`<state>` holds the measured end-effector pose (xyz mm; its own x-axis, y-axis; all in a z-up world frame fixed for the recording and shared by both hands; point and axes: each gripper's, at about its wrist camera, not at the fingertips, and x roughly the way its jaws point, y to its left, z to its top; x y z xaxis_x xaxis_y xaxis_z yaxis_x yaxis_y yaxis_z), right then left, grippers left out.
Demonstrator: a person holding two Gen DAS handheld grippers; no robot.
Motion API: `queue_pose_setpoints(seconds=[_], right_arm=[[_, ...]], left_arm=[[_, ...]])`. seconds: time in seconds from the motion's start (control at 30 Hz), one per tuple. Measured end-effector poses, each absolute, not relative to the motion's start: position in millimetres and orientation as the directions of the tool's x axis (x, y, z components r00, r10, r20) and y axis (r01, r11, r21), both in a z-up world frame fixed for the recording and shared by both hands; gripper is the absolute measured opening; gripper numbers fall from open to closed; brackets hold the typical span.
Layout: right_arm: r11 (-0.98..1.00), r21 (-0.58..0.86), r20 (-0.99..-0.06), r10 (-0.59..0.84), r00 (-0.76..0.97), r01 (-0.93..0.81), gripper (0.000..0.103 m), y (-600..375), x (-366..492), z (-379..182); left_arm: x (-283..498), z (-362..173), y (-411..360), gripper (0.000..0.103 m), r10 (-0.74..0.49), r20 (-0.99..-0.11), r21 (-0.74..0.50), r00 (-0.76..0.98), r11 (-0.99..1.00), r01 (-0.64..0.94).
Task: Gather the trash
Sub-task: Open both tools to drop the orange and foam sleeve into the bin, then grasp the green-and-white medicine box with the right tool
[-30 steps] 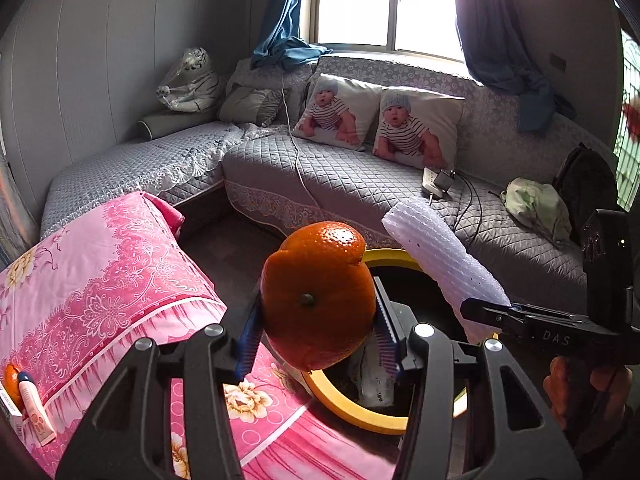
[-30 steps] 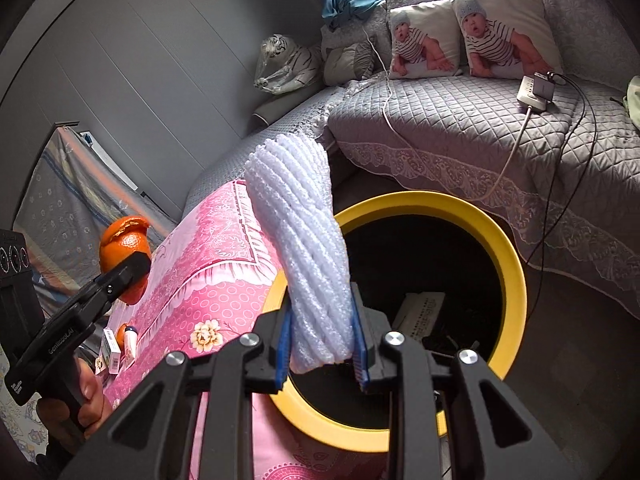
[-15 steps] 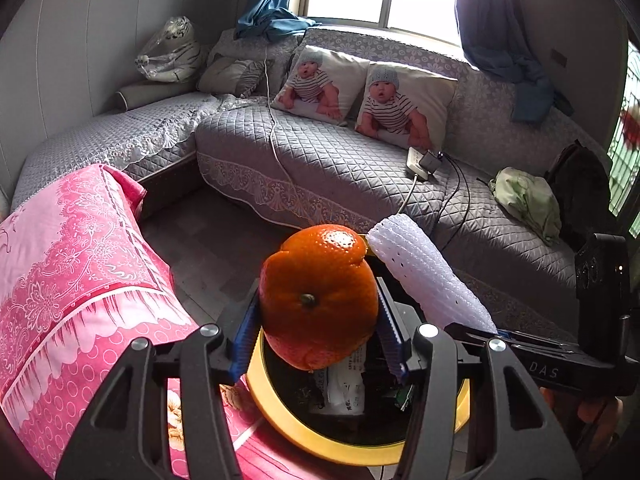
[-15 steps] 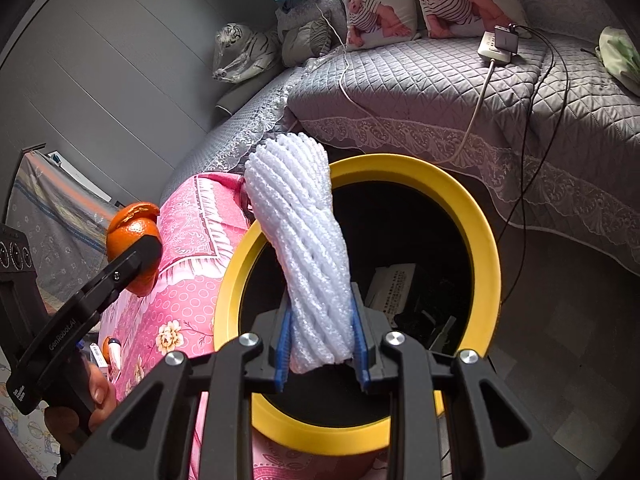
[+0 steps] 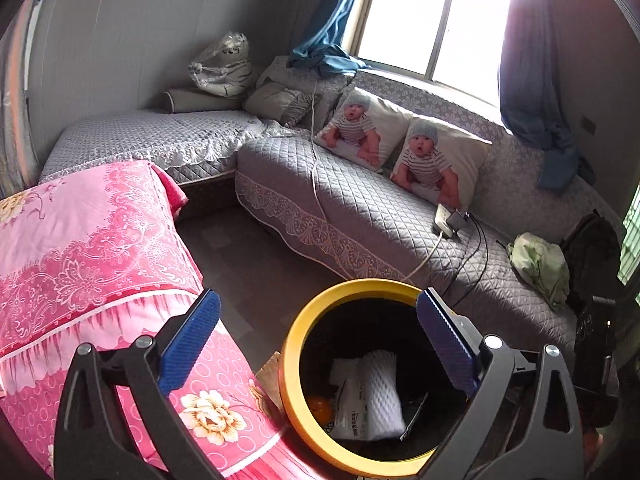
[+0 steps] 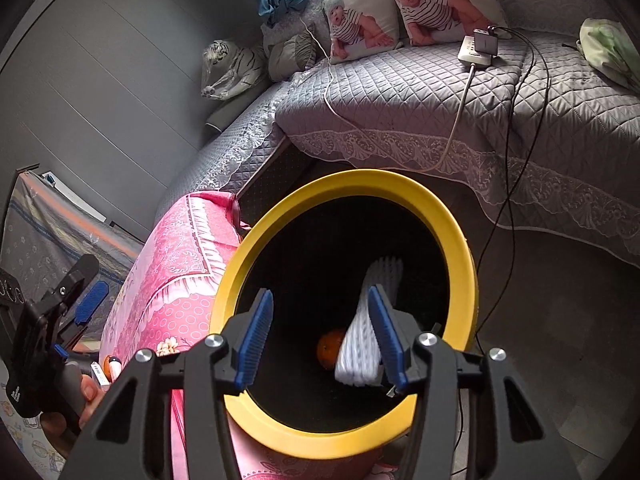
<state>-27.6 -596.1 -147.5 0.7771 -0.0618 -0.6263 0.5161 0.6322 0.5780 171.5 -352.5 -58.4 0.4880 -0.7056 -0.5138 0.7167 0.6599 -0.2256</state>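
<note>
A black bin with a yellow rim (image 5: 292, 344) (image 6: 452, 224) stands on the floor beside the pink-covered table. Inside it lie the orange (image 5: 319, 408) (image 6: 330, 348), the white foam net sleeve (image 5: 380, 392) (image 6: 370, 328) and a white wrapper (image 5: 347, 404). My left gripper (image 5: 318, 340) is open and empty above the bin's near rim. My right gripper (image 6: 322, 334) is open and empty over the bin mouth; the foam sleeve lies in the bin behind its right finger. The left gripper also shows in the right wrist view (image 6: 86, 304).
A pink floral cloth (image 5: 80, 248) covers the table at left. A grey quilted corner sofa (image 5: 360, 216) carries two baby-print pillows (image 5: 400, 148), a power strip (image 5: 448, 220) with cables, a green bundle (image 5: 538, 264) and a black bag. Small items (image 6: 108, 368) lie on the table.
Both grippers have opened. The orange has dropped from my left gripper and the foam sleeve from my right gripper into the bin. The left gripper has drawn back a little.
</note>
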Motion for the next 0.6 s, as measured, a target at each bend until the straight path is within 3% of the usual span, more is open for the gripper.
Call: queue_pose_setpoints(seconds=[0.33, 0.5, 0.6], right_arm=[[0.852, 0.471, -0.556, 0.084, 0.827, 0.230, 0.054, -510, 26, -97], [0.923, 0.384, -0.560, 0.227, 0.797, 0.007, 0.055, -427, 79, -76], [0.930, 0.337, -0.575, 0.328, 0.750, -0.148, 0.064, -362, 112, -65]], left_arm=[[193, 22, -210, 0.095, -0.718, -0.330, -0.442, 0.613, 0.691, 0.572], [188, 43, -125, 0.095, -0.594, -0.285, -0.362, 0.752, 0.793, 0.489], [186, 43, -64, 0.095, -0.471, -0.279, -0.311, 0.837, 0.869, 0.385]])
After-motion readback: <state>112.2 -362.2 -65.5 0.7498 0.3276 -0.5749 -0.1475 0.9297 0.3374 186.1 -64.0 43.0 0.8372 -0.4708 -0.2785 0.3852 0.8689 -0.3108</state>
